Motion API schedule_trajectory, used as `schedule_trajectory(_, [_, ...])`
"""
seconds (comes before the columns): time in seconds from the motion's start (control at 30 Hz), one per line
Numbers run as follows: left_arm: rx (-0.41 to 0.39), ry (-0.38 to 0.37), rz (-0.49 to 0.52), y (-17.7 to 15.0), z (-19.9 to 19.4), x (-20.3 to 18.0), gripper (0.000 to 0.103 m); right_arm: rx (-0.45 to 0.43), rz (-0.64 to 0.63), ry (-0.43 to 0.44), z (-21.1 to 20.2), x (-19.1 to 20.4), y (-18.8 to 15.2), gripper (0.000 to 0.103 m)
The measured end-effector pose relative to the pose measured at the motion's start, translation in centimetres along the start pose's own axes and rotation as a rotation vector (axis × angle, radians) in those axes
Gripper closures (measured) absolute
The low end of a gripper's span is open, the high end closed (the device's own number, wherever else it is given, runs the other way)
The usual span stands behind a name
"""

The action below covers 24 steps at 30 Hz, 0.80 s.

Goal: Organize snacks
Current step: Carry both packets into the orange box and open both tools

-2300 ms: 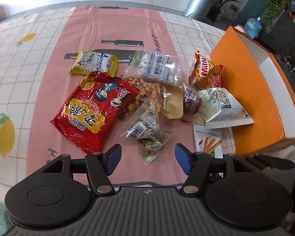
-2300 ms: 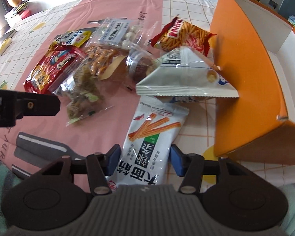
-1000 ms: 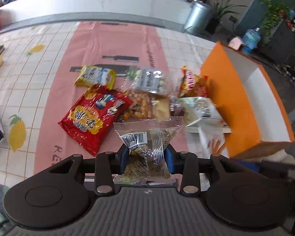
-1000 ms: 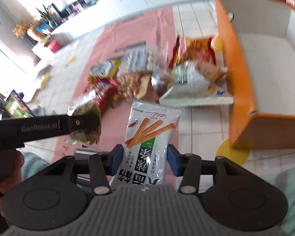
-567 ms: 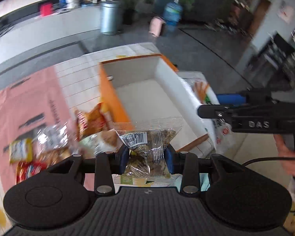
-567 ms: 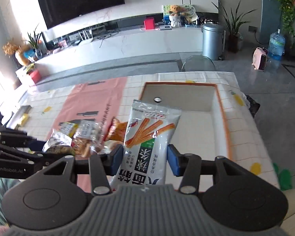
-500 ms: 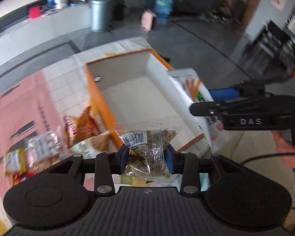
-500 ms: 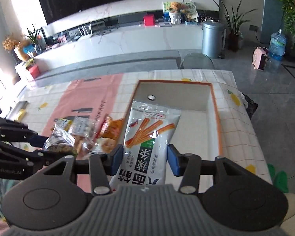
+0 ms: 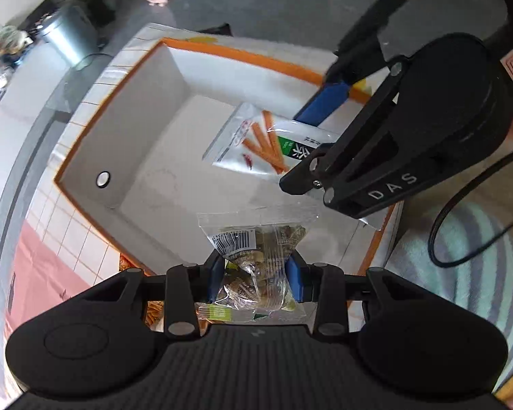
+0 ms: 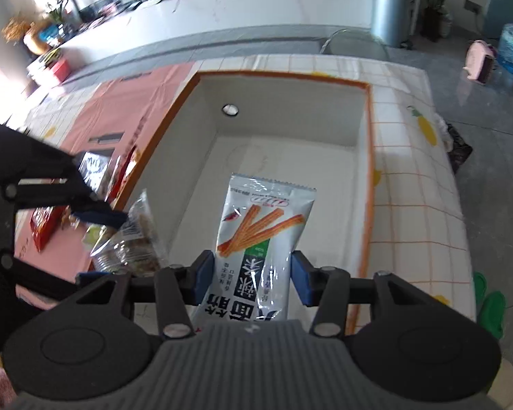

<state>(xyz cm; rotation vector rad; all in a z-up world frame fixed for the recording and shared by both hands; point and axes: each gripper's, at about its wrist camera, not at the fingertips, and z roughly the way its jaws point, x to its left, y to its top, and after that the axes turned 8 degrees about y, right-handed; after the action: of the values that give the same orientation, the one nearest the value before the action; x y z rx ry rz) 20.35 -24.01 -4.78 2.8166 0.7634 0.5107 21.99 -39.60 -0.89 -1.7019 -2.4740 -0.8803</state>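
My left gripper is shut on a clear bag of mixed snacks and holds it over the near edge of the orange box with white inside. My right gripper is shut on a white packet with orange sticks printed on it, held above the box's inside. In the left wrist view the right gripper and its packet hang over the box. In the right wrist view the left gripper and its clear bag are at the box's left wall.
The other snack bags lie on the pink mat left of the box. The tiled tablecloth runs right of the box to the table edge. A metal bin stands on the floor beyond.
Both grippers closed on their packets, lifted them from the table and swung right over the orange box. They now sit lower and closer to its inside.
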Motion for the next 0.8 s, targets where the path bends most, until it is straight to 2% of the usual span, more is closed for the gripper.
schedule_trajectory(0.1, [0.043,-0.004,0.083,0.4,1.3,0.1,0.060,0.043,-0.035,0.021,1.4,-0.3,0.3,0.056])
schedule_trajectory(0.33, [0.143,-0.080,0.243,1.8,4.5,-0.6,0.060,0.136,-0.026,0.066,4.2,-1.9,1.7,0.056])
schedule_trajectory(0.63, [0.198,-0.156,0.284,0.8,7.6,0.4,0.059,0.178,0.024,0.117,7.4,-2.9,1.9,0.055])
schedule_trajectory(0.8, [0.187,-0.166,0.264,0.5,8.6,0.9,0.059,0.231,0.031,0.080,9.1,-2.3,2.3,0.055])
